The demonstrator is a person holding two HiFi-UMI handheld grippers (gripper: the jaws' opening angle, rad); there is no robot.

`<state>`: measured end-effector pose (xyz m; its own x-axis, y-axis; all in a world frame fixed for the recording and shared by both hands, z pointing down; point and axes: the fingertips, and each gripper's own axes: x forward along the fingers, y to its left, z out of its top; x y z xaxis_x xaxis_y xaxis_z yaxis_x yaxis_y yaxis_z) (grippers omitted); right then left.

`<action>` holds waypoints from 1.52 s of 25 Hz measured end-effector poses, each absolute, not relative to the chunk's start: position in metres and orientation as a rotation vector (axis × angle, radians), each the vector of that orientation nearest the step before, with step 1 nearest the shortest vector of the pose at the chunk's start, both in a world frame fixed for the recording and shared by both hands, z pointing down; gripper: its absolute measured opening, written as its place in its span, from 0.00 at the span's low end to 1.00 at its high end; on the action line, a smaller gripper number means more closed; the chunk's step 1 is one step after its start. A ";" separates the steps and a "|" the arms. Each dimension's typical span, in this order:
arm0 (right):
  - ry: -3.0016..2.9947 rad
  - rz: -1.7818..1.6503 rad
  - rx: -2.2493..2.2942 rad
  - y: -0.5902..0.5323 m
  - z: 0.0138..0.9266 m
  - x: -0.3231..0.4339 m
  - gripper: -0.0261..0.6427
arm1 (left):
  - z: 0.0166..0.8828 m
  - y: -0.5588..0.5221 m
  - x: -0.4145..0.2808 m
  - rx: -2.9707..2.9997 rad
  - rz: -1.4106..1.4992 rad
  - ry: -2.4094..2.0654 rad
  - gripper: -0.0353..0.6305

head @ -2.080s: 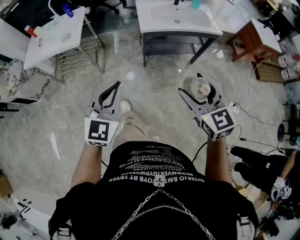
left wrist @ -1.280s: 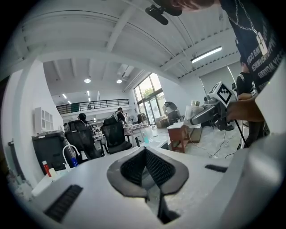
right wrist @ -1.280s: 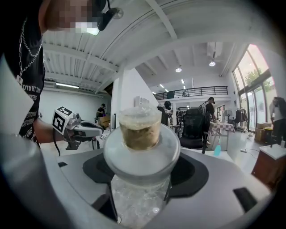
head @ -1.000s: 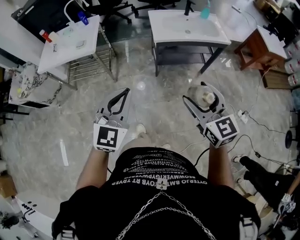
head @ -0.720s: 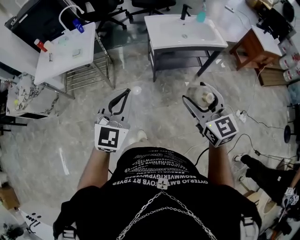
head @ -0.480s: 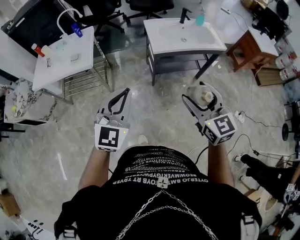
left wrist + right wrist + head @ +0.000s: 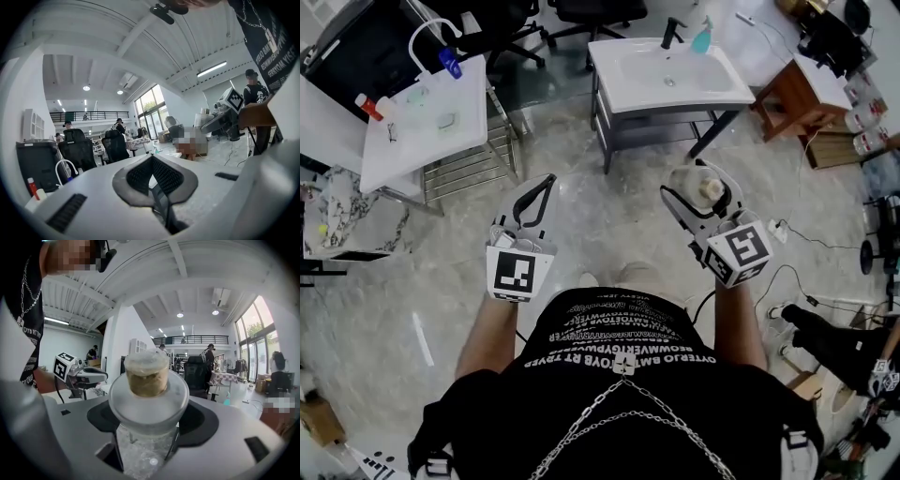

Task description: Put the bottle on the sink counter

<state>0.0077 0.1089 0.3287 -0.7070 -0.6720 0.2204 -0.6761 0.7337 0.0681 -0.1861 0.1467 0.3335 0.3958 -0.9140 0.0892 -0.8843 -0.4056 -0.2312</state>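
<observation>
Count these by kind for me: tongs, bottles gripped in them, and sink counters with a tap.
Tongs: 2, left tongs and right tongs
Gripped bottle: 1, in the right tongs
Sink counters with a tap: 2, one ahead, one at left
Total: 5

The black shirt (image 7: 619, 347) carries white lettering, upside down and unreadable.
</observation>
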 end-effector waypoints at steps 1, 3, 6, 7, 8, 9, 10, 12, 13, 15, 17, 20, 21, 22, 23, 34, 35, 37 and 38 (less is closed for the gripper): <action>-2.705 0.021 1.069 0.105 0.328 0.005 0.54 | 0.333 0.144 -0.188 -2.501 -0.303 1.619 0.06; -2.704 0.019 1.070 0.098 0.328 0.001 0.54 | 0.334 0.139 -0.191 -2.503 -0.307 1.616 0.06; -2.707 0.022 1.062 0.089 0.330 -0.003 0.54 | 0.337 0.132 -0.196 -2.497 -0.313 1.627 0.06; -2.710 0.020 1.058 0.085 0.331 -0.004 0.54 | 0.338 0.129 -0.198 -2.492 -0.317 1.636 0.06; -2.714 0.019 1.053 0.080 0.331 -0.005 0.54 | 0.339 0.125 -0.200 -2.486 -0.321 1.646 0.06; -2.717 0.018 1.047 0.075 0.332 -0.006 0.54 | 0.340 0.121 -0.203 -2.480 -0.328 1.656 0.06; -2.720 0.018 1.042 0.070 0.332 -0.007 0.54 | 0.341 0.117 -0.205 -2.475 -0.334 1.667 0.06; -2.724 0.020 1.032 0.057 0.334 -0.008 0.54 | 0.341 0.105 -0.209 -2.465 -0.344 1.684 0.06; -2.726 0.023 1.028 0.050 0.334 -0.008 0.54 | 0.341 0.098 -0.210 -2.460 -0.349 1.688 0.06; -2.733 0.028 1.017 0.035 0.335 -0.009 0.54 | 0.338 0.083 -0.212 -2.445 -0.359 1.696 0.06; -2.739 0.029 1.007 0.019 0.336 -0.009 0.54 | 0.336 0.067 -0.215 -2.429 -0.366 1.711 0.06; -2.740 0.032 1.004 -0.008 0.339 -0.006 0.54 | 0.334 0.042 -0.213 -2.420 -0.372 1.721 0.06; -2.740 0.035 1.004 -0.017 0.340 -0.004 0.54 | 0.335 0.033 -0.211 -2.420 -0.379 1.718 0.06; -2.741 0.039 1.004 -0.026 0.341 -0.003 0.54 | 0.336 0.024 -0.208 -2.421 -0.387 1.716 0.06; -2.741 0.044 1.003 -0.035 0.343 -0.001 0.54 | 0.337 0.015 -0.206 -2.422 -0.394 1.714 0.06; -2.752 0.037 0.946 -0.131 0.347 0.023 0.54 | 0.338 -0.082 -0.170 -2.421 -0.429 1.725 0.06; -2.753 0.034 0.940 -0.140 0.346 0.026 0.54 | 0.336 -0.090 -0.166 -2.418 -0.431 1.723 0.06; -2.754 0.029 0.925 -0.155 0.345 0.031 0.54 | 0.329 -0.106 -0.158 -2.406 -0.424 1.719 0.06; -2.756 0.026 0.915 -0.163 0.344 0.034 0.54 | 0.326 -0.114 -0.154 -2.397 -0.418 1.718 0.06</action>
<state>0.0339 -0.1626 0.3442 -0.7763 -0.5876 0.2285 -0.5918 0.8041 0.0571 -0.1542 -0.1139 0.3259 0.3003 -0.9449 0.1307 -0.8993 -0.3261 -0.2913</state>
